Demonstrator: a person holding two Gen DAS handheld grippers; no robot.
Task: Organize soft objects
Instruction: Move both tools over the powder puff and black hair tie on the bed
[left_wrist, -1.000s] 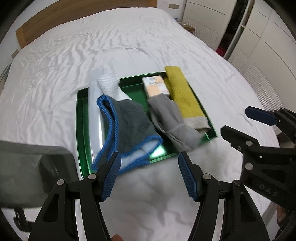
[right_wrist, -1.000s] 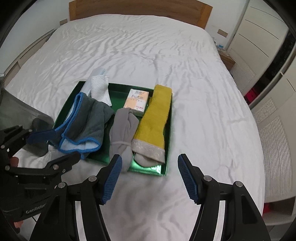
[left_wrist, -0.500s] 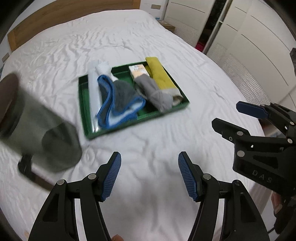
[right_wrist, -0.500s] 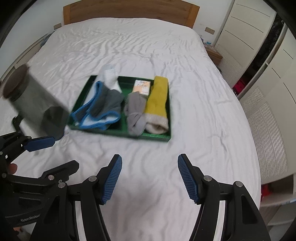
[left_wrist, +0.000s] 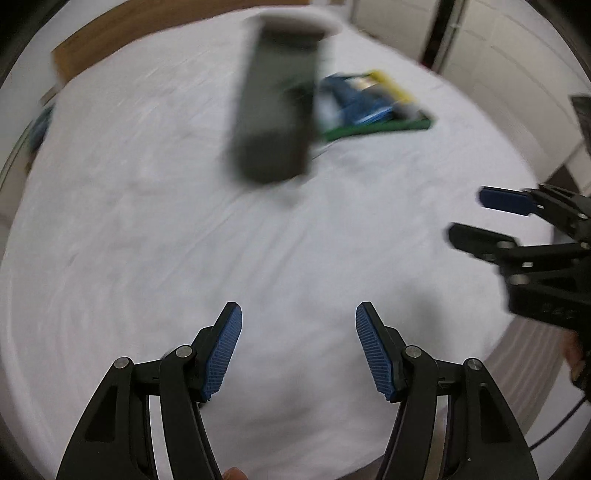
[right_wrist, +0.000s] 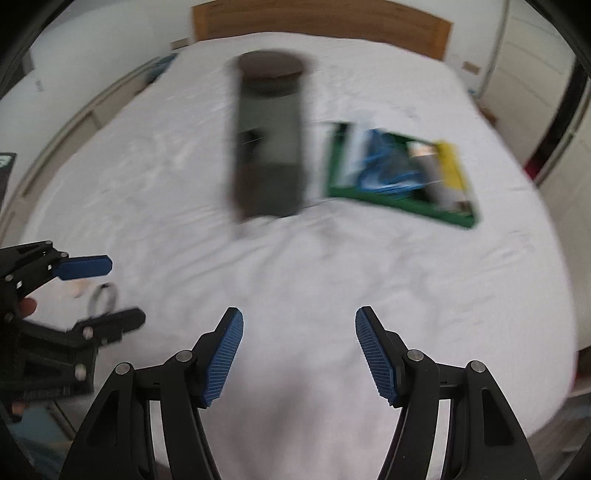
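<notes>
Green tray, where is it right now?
In the right wrist view the green tray lies on the bed, right of the dark canister, far ahead of both open tongs.

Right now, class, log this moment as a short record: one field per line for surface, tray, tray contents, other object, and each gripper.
surface: white bed sheet, wooden headboard at the far end
tray: green tray lying on the sheet, blurred
tray contents: blue-edged cloth and yellow cloth; the rest is too blurred to name
other object: tall dark cylinder standing left of the tray, blurred
left gripper: open, holding nothing, over bare sheet
right gripper: open, holding nothing, short of the tray
</notes>
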